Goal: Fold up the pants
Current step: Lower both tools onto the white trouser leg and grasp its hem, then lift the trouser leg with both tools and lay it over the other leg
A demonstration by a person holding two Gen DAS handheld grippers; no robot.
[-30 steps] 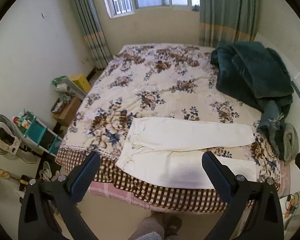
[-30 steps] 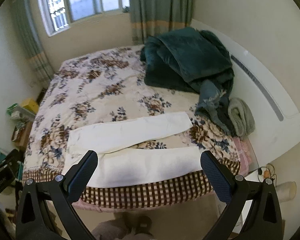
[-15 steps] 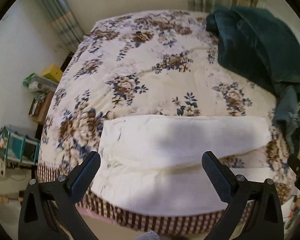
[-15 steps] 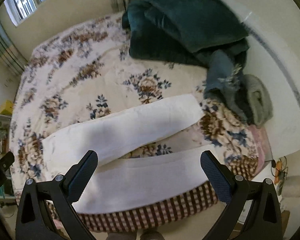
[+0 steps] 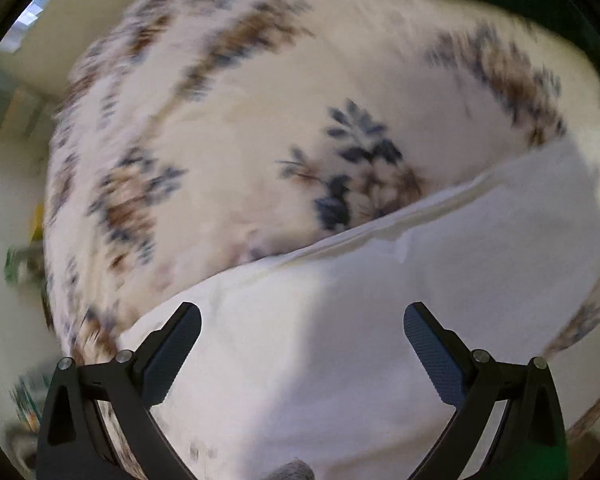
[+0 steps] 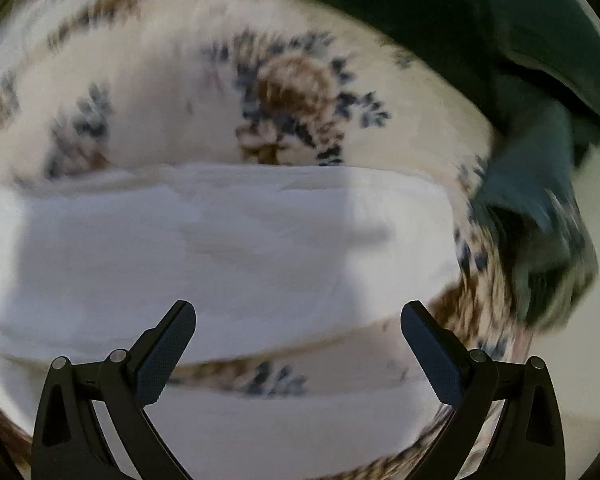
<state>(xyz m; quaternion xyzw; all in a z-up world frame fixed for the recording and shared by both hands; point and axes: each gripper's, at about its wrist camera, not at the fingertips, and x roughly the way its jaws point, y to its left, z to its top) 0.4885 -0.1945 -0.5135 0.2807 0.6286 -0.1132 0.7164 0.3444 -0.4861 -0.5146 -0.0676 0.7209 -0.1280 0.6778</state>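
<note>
The white cotton pants (image 6: 228,248) on the floral bedspread (image 5: 260,120) look light and limp, best pinched at the far leg's edge, with left gripper (image 5: 300,328) and right gripper (image 6: 298,326) both spread wide, holding nothing.

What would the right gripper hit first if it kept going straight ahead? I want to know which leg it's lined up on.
Probably the far leg of the pants; the open right gripper frames it, though blur hides depth.

You're looking at white pants (image 5: 380,340) lying on a cream bedspread (image 5: 260,120) showing blue-and-brown flowers, a dark teal blanket (image 6: 480,20) bunching beside it, black grippers carrying blue-textured pads (image 6: 160,364).
</note>
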